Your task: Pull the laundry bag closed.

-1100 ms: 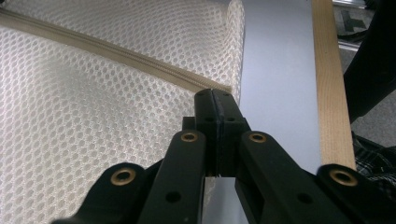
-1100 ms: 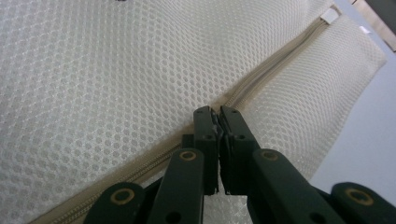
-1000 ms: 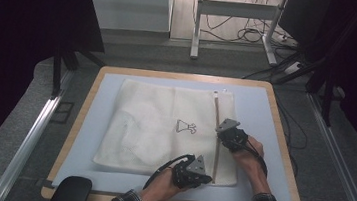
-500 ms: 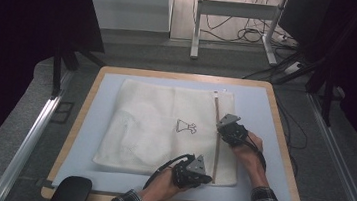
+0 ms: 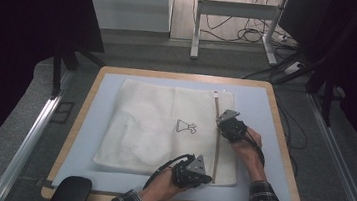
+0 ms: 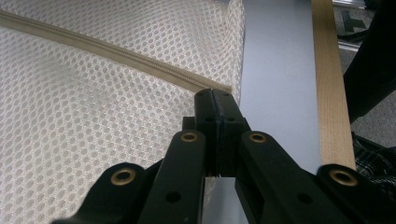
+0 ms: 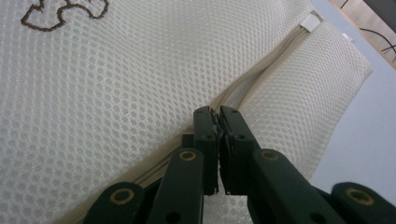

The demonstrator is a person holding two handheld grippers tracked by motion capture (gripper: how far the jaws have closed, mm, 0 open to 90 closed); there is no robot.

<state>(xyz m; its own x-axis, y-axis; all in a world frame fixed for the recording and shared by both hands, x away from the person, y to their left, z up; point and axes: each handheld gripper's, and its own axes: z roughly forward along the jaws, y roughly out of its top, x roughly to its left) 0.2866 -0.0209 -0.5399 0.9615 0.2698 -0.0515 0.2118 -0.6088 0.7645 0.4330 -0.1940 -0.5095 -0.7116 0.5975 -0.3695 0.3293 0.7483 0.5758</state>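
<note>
Right claw (image 7: 218, 116) pinched on the zipper (image 7: 261, 74) pull midway, left claw (image 6: 215, 100) clamped on its near end, mesh laundry bag (image 5: 164, 124) flat on counter (image 5: 261, 109), looks light & floppy, so grip zip tape, not netting

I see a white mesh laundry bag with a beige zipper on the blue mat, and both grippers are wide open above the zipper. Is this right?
Not quite: the grippers are not wide open. The left gripper view shows the left gripper with its jaws pressed together at the near end of the zipper, and the right gripper view shows the right gripper closed on the zipper line. The mesh bag does lie on the blue mat.
</note>
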